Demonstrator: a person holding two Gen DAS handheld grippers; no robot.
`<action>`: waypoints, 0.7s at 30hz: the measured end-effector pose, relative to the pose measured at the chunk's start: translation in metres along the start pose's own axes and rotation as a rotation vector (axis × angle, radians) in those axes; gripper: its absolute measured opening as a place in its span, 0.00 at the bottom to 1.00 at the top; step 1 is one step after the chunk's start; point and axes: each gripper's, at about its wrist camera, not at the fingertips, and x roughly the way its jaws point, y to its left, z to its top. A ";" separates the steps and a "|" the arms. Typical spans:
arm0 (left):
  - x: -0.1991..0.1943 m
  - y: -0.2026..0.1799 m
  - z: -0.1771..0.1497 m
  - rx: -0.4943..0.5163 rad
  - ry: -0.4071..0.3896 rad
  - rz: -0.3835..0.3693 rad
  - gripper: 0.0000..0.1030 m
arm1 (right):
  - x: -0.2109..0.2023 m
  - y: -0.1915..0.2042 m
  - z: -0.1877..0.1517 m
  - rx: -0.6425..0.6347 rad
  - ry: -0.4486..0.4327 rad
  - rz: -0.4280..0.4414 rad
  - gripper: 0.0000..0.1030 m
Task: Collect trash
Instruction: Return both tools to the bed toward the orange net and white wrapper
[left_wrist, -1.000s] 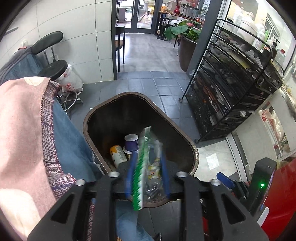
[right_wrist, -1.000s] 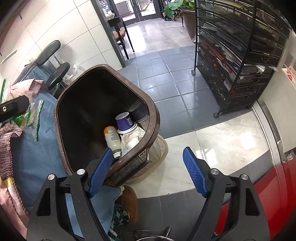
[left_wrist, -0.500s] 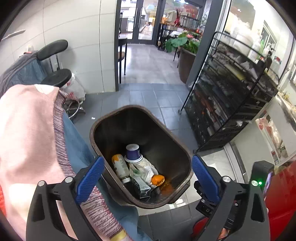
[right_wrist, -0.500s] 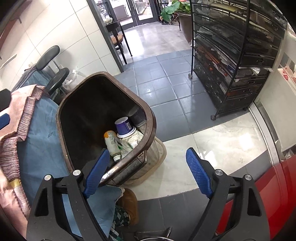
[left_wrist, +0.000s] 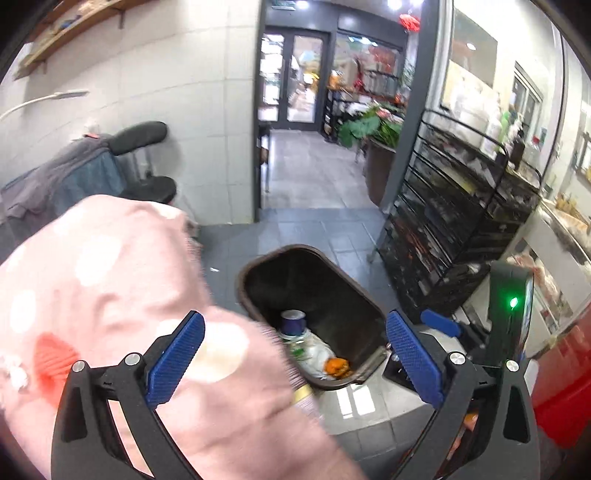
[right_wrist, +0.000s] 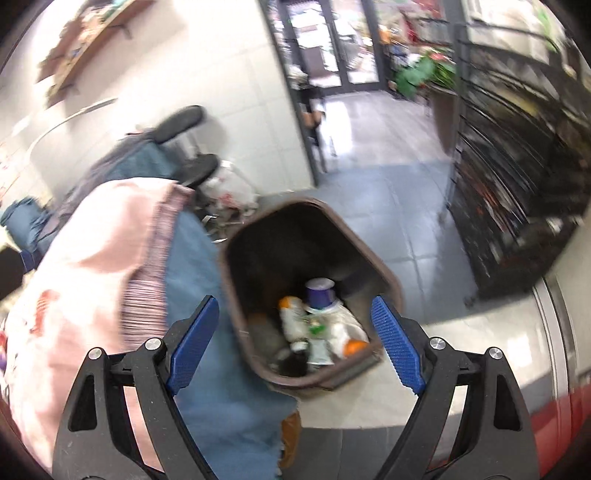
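Both wrist views look down into a brown trash bin standing on the gray tiled floor. The left hand-held gripper is spread wide and holds nothing; the right hand-held gripper is likewise spread wide and empty. The trash lies at the bottom of the bin: a purple cup upside down, a pale bottle with an orange cap beside it, crumpled white wrappers and an orange piece near the closest wall.

A pink sleeve fills the lower left of the left wrist view and covers part of the bin's rim; in the right wrist view blue trousers lie against the bin's left side. A black wire rack stands to the right of the bin, a black stool draped with clothing to the left, and a potted plant beyond the doorway. The right wrist view is blurred.
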 end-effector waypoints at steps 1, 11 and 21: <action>-0.007 0.005 -0.002 -0.001 -0.011 0.022 0.94 | -0.004 0.008 0.002 -0.012 -0.012 0.015 0.82; -0.078 0.093 -0.028 -0.146 -0.078 0.245 0.94 | -0.033 0.108 0.021 -0.169 -0.059 0.224 0.94; -0.121 0.210 -0.085 -0.390 -0.052 0.429 0.94 | -0.030 0.232 -0.008 -0.422 0.079 0.451 0.94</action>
